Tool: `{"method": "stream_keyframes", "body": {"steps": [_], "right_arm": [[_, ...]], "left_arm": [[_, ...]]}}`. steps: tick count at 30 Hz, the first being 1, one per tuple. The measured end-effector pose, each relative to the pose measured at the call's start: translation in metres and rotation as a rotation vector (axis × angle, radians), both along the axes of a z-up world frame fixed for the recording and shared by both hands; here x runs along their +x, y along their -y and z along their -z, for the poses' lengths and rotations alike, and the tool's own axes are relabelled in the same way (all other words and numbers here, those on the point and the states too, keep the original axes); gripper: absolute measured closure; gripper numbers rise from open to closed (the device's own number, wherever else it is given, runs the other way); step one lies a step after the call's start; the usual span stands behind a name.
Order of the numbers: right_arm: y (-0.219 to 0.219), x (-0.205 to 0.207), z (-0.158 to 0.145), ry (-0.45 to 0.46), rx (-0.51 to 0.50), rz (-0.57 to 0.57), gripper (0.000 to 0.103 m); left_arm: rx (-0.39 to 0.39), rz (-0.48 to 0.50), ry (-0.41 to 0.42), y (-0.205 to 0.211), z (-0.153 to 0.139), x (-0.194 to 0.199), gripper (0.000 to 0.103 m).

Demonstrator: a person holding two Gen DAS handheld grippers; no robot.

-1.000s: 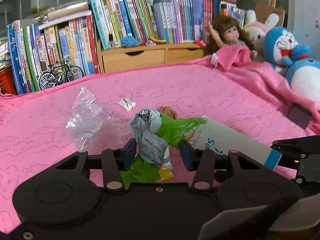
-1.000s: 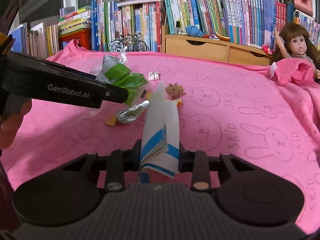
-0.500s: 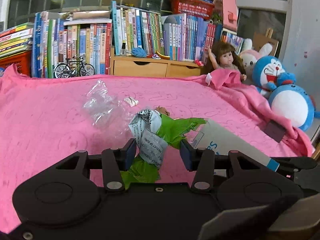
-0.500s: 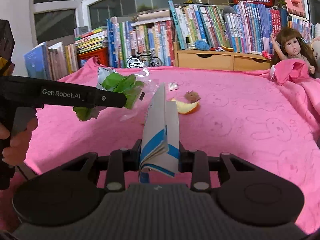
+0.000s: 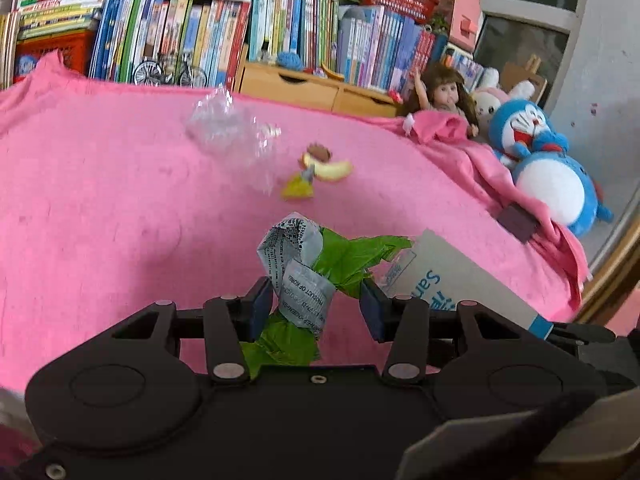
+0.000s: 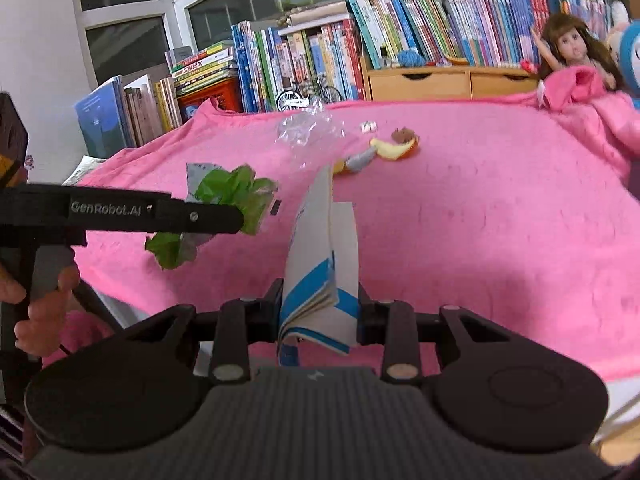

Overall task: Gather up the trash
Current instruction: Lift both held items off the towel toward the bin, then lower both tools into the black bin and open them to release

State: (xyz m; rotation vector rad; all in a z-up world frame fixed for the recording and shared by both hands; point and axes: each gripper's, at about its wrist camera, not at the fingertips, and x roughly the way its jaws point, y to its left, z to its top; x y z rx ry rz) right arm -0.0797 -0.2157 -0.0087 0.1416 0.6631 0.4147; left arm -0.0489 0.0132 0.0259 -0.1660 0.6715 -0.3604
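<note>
My left gripper point(image 5: 316, 306) is shut on a crumpled green and silver wrapper point(image 5: 308, 264), held above the pink blanket point(image 5: 100, 200). In the right wrist view the same wrapper point(image 6: 228, 196) hangs from the left gripper at the left. My right gripper point(image 6: 318, 312) is shut on a flattened white and blue carton point(image 6: 324, 256), which also shows at the right of the left wrist view as the carton point(image 5: 452, 280). Still lying on the blanket are a clear plastic bag point(image 5: 228, 128), a fruit peel point(image 5: 332, 168), a small yellow wrapper point(image 5: 298, 190) and a small white scrap point(image 6: 368, 126).
A doll point(image 5: 444, 96) and blue plush toys point(image 5: 548, 168) sit at the blanket's right edge. Behind it stand rows of books point(image 5: 200, 32), a wooden drawer unit point(image 5: 312, 88) and a toy bicycle point(image 5: 170, 72). A hand point(image 6: 44, 300) holds the left gripper's handle.
Both grippers have lifted up and drawn back from the blanket with their trash. The peel, yellow wrapper and clear bag are left lying farther away.
</note>
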Motion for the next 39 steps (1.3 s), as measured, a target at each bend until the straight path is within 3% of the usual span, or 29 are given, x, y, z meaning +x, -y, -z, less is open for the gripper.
{"method": "stream_keyframes", "body": {"steps": [9,25,39], "right_arm": [[0.006,-0.035,0.032,-0.118,0.040,0.002,0.065],[-0.016,-0.042,0.121,-0.364,-0.042,0.057,0.065],[-0.032,-0.034,0.140,-0.431,-0.084,0.067,0.062]], "left_arm": [[0.059,0.023,-0.118,-0.006,0.040,-0.042,0.058],[0.180,0.021,-0.377,0.008,0.140,-0.043,0.058],[0.218,-0.004,-0.485,0.014,0.184,-0.032,0.057]]}}
